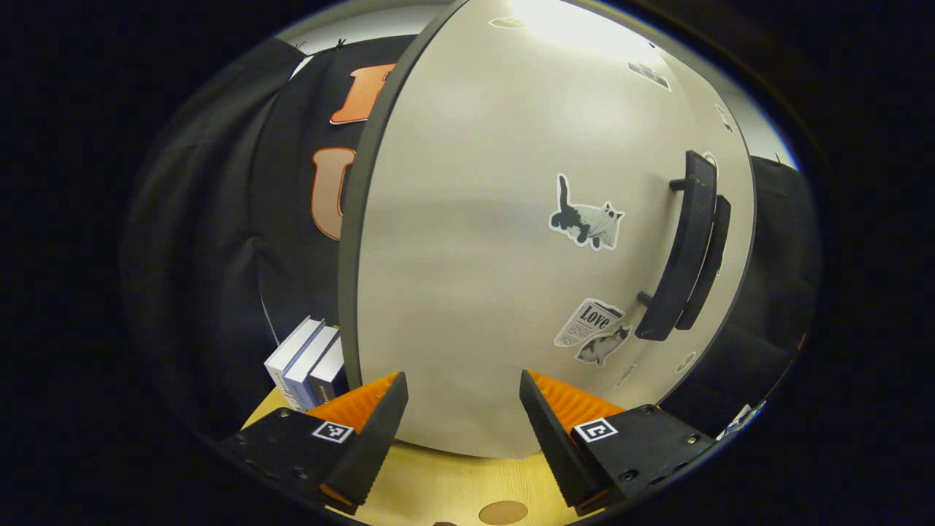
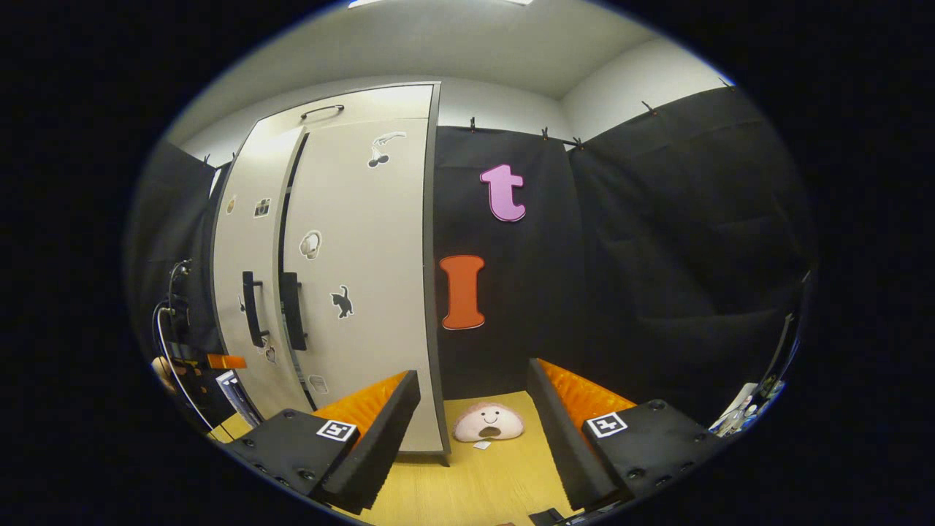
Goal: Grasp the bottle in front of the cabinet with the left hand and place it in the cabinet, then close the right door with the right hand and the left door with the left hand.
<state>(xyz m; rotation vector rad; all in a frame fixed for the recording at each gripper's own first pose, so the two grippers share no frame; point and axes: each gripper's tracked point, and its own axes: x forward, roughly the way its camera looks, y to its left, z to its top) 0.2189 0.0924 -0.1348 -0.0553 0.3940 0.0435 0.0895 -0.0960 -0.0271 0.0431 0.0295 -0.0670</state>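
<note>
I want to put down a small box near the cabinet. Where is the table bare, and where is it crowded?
Bare wood lies in front of the left door, between it and the left tool. The table is also bare before the plush toy, right of the cabinet. It is crowded left of the cabinet, where books stand.

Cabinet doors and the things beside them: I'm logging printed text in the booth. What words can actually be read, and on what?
"Love": headline of the newspaper sticker on the cabinet door.
Small print under that headline: too small to read.
Spines of the books beside the cabinet: too blurred to read.
Cat sticker: picture, no words.
</note>
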